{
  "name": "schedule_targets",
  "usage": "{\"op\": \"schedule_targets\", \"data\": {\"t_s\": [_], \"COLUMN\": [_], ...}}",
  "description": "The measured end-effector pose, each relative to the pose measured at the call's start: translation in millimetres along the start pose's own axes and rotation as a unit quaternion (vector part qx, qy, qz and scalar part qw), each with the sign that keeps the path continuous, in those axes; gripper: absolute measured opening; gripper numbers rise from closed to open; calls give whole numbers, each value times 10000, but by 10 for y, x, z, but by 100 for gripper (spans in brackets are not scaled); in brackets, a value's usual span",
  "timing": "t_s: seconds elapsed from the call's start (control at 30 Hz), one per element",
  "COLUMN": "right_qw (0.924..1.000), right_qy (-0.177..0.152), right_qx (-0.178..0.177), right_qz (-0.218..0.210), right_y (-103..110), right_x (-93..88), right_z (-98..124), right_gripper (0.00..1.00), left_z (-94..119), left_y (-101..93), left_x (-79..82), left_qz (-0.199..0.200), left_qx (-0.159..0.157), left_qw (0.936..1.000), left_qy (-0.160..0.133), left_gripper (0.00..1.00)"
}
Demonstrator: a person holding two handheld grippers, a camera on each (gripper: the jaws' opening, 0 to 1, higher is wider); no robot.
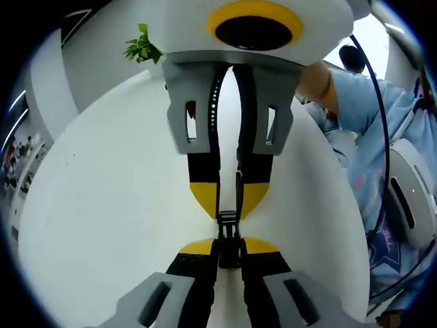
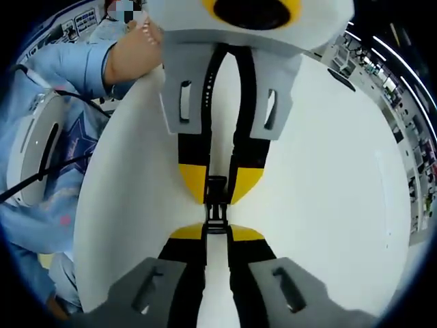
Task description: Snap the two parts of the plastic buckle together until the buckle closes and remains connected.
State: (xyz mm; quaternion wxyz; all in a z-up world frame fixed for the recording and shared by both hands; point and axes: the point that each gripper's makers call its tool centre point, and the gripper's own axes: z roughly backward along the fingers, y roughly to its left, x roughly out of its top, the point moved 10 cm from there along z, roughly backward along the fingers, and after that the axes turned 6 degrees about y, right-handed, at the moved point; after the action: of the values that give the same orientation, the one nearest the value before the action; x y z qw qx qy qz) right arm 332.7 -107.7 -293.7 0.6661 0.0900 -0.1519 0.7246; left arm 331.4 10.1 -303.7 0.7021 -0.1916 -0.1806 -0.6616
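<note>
Tongs meet tip to tip over a white counter (image 1: 102, 205), each pair pressed together on one part of a black plastic buckle. In the left gripper view, the left tongs (image 1: 229, 251) rise from the near edge pinching one buckle part (image 1: 229, 247), while the right tongs (image 1: 229, 198) reach in from the far side holding the other part (image 1: 227, 222); the two parts touch between the yellow tips. Whether they are latched I cannot tell. A green plant (image 1: 141, 46) stands far left, and a blue sleeve (image 1: 365, 102) shows at right.
</note>
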Motion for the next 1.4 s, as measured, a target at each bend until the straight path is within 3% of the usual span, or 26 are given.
{"op": "schedule_targets", "data": {"t_s": [0.17,0.33,0.63,1.0,1.23,1.4], "right_qw": [10000,10000,10000,9999,9988,9990], "right_qy": [-23,6,27,20,61,5], "right_qx": [-8,-2,4,7,83,130], "right_qz": [-13,14,18,122,485,419], "right_y": [3,3,-5,2,-20,-40], "right_x": [-11,-6,-1,-3,21,40], "right_z": [1,2,4,5,4,-5], "right_gripper": [11,11,11,11,10,10], "left_z": [2,27,24,14,10,-8], "left_y": [15,23,5,31,29,12], "left_x": [-4,-14,-20,-18,-12,-8], "left_qz": [15,-101,-47,-28,-86,9], "left_qx": [-41,69,-91,-120,-156,-131], "left_qw": [10000,9999,9999,9999,9998,9999], "left_qy": [-22,37,48,3,20,-35], "left_gripper": [13,19,12,12,11,10]}}
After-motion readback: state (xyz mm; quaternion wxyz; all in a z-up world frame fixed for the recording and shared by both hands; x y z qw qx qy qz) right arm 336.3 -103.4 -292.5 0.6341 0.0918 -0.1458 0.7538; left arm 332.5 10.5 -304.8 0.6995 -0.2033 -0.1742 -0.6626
